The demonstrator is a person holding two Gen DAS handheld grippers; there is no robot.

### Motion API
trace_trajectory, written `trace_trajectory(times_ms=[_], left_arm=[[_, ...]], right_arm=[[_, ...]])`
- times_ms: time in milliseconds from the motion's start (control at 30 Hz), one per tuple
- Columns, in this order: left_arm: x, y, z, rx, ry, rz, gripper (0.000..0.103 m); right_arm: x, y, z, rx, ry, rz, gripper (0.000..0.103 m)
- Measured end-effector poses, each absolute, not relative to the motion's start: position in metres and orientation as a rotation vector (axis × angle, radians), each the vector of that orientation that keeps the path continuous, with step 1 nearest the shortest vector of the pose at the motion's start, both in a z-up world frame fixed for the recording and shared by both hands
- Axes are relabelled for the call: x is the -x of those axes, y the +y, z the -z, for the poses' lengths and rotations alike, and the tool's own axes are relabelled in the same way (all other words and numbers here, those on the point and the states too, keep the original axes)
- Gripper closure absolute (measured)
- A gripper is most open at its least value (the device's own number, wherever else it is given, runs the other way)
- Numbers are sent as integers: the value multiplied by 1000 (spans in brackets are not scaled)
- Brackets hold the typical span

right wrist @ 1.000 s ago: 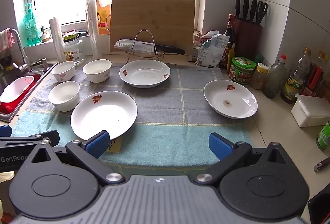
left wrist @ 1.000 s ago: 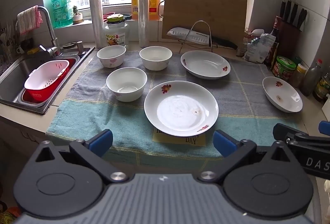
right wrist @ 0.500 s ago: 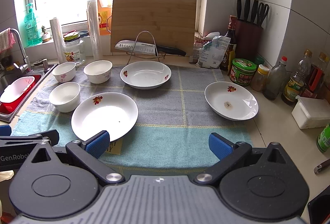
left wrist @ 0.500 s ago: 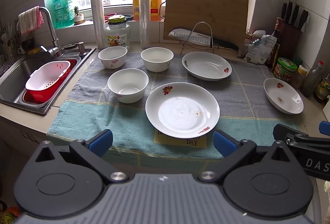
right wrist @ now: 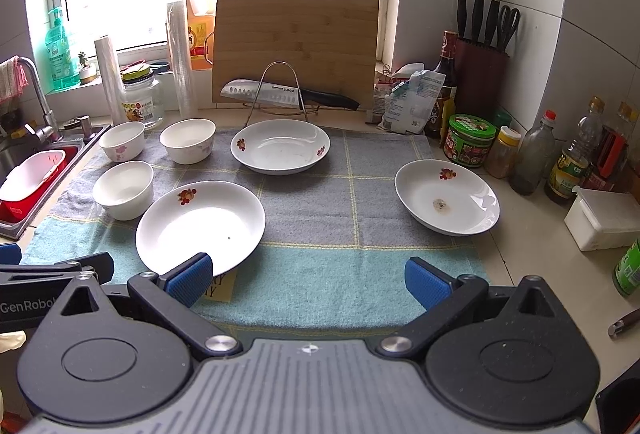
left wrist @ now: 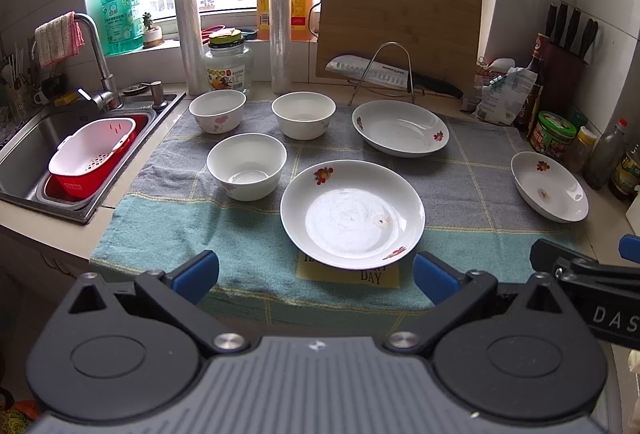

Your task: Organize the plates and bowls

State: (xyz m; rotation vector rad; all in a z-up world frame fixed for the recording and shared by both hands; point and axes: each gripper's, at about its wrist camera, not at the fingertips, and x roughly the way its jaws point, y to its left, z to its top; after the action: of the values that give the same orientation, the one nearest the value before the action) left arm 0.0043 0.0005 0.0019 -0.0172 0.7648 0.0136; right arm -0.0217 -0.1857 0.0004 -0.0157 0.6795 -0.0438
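Three white flowered plates lie on a grey-green towel [left wrist: 256, 234]: a near one [left wrist: 352, 214] [right wrist: 200, 226], a far one [left wrist: 400, 128] [right wrist: 280, 146] and a right one [left wrist: 550, 186] [right wrist: 446, 196]. Three white bowls stand left: near [left wrist: 247, 166] [right wrist: 124, 188], far left [left wrist: 217, 110] [right wrist: 121, 140], far middle [left wrist: 303, 114] [right wrist: 188, 139]. My left gripper [left wrist: 316, 276] is open and empty, in front of the near plate. My right gripper [right wrist: 308, 278] is open and empty, above the towel's front edge.
A sink [left wrist: 28, 150] with a red-and-white strainer [left wrist: 92, 158] is at the left. A cutting board [left wrist: 400, 30], a knife on a rack [left wrist: 384, 74], film rolls, a jar and oil bottles stand behind. Sauce bottles, jars and a knife block [right wrist: 480, 74] crowd the right.
Both grippers have drawn back and risen slightly, so the dishes sit a little lower in both views. Nothing on the towel has moved.
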Motion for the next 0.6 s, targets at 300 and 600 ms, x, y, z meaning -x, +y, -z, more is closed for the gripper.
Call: trace_trajectory(times_ms=[300, 600], left_arm=[[-5, 0, -3, 17, 765, -16, 1], [-5, 1, -3, 18, 766, -15, 1]], right_arm=[[21, -186, 0, 16, 678, 43, 0], [21, -186, 0, 15, 678, 44, 0]])
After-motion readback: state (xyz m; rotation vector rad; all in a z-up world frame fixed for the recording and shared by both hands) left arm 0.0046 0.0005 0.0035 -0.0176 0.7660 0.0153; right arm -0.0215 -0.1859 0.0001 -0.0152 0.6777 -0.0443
